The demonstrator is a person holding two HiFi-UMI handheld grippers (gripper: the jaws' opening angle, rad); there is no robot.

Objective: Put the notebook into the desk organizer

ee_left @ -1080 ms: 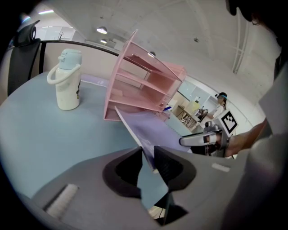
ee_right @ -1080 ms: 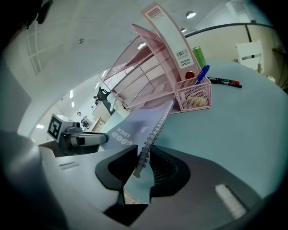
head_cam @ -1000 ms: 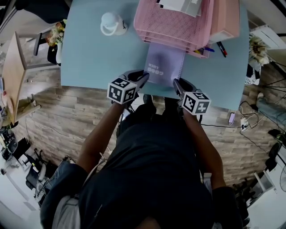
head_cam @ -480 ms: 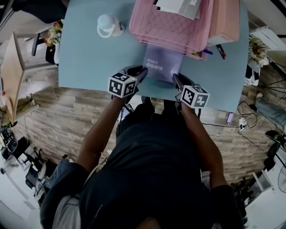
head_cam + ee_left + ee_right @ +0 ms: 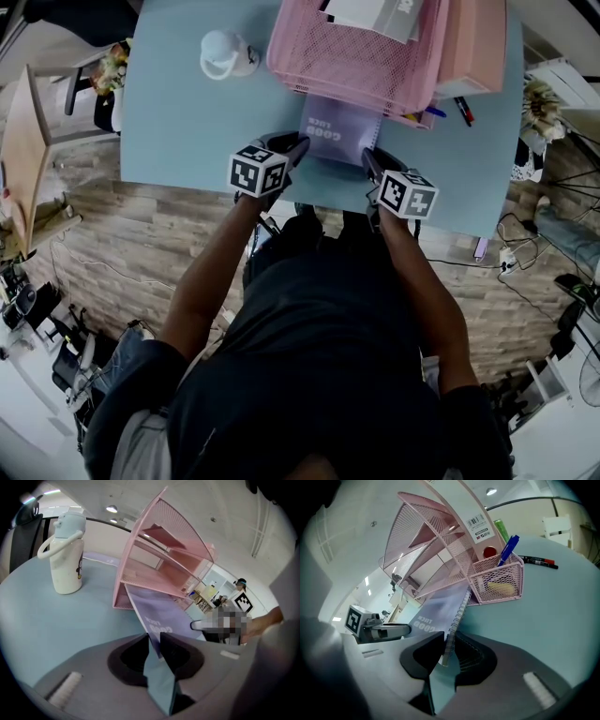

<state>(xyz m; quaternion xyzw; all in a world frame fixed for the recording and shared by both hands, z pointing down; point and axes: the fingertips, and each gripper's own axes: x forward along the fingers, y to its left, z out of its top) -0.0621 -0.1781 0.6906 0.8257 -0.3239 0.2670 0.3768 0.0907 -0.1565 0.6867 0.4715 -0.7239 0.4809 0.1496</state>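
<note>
Closest in, at the near edge of the blue table [image 5: 178, 122]: left gripper [image 5: 152, 641] pinched shut on the near left corner of the notebook [image 5: 339, 139], pads flat against the cover on both sides. Right gripper [image 5: 447, 644] likewise clamped tight, biting the spiral binding at the near right corner. Nothing else held in either.

Judged light, thin and floppy: soft purple cover, likely to sag or curl if taken by one corner only. Best held as here, at both near corners, to keep the sheet flat while feeding. Wire coil on the right probably gives a sure bite; smooth cover on the left may slip, so firm squeeze needed. Not fragile.

Near end raised off the table, far end sloping down toward the pink mesh desk organizer [image 5: 356, 52]. Far edge at the mouth of the lowest tier; already past the lip or only touching it, hard to tell.

Further off: mesh pen cup [image 5: 499, 581] with a blue pen [image 5: 508, 550] on the organizer's right, loose markers [image 5: 539, 561] beyond on the table, white bottle [image 5: 228, 52] far left, well apart.
</note>
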